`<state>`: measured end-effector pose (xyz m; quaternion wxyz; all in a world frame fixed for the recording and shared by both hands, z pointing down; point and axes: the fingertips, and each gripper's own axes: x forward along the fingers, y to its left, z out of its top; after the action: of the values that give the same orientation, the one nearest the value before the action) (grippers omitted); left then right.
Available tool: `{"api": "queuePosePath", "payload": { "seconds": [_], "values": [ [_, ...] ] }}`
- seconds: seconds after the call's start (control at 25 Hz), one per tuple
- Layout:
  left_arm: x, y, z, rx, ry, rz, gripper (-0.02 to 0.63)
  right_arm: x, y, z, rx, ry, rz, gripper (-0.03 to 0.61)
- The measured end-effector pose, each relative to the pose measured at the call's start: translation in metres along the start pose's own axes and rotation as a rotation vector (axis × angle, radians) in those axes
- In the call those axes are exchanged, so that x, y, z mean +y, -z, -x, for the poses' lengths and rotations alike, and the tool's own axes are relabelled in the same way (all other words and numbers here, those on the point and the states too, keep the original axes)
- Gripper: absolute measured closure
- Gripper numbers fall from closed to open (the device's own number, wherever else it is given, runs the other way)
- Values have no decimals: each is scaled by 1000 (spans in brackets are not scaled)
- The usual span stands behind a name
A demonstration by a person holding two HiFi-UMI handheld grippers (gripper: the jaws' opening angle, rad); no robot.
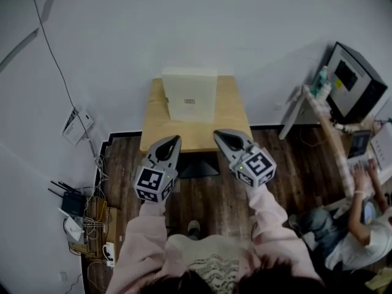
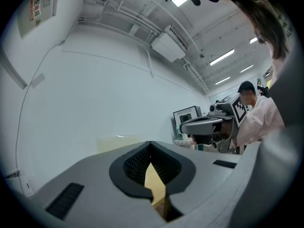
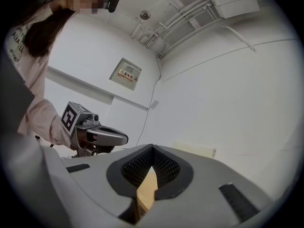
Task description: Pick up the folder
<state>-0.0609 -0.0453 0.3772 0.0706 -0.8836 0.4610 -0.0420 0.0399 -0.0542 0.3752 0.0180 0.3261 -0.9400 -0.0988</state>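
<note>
The folder [image 1: 189,94] is a pale cream, box-like file. It stands upright at the back of a small wooden table [image 1: 153,133], against the white wall. My left gripper [image 1: 176,139] and right gripper [image 1: 217,133] hover side by side over the table's near edge, both pointing level at the folder and short of it. Both are shut with nothing between the jaws. In the left gripper view the folder [image 2: 118,144] shows pale beyond the closed tips [image 2: 151,144]. In the right gripper view the folder [image 3: 194,149] lies ahead, right of the closed tips [image 3: 152,148].
A dark object [image 1: 196,164] sits under the table's front. At the left floor are a router and tangled cables [image 1: 76,207], with papers [image 1: 76,126] by the wall. At the right a seated person [image 1: 361,225] works at a desk near a black monitor [image 1: 355,81].
</note>
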Motion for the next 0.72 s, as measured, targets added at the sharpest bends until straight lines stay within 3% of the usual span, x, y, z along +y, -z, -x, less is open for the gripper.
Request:
{"api": "queuePosePath", "payload": {
  "seconds": [0.72],
  "values": [
    [67,38,-34,16,51,50,612,-39,36,-45,72,77,-16,581]
  ]
}}
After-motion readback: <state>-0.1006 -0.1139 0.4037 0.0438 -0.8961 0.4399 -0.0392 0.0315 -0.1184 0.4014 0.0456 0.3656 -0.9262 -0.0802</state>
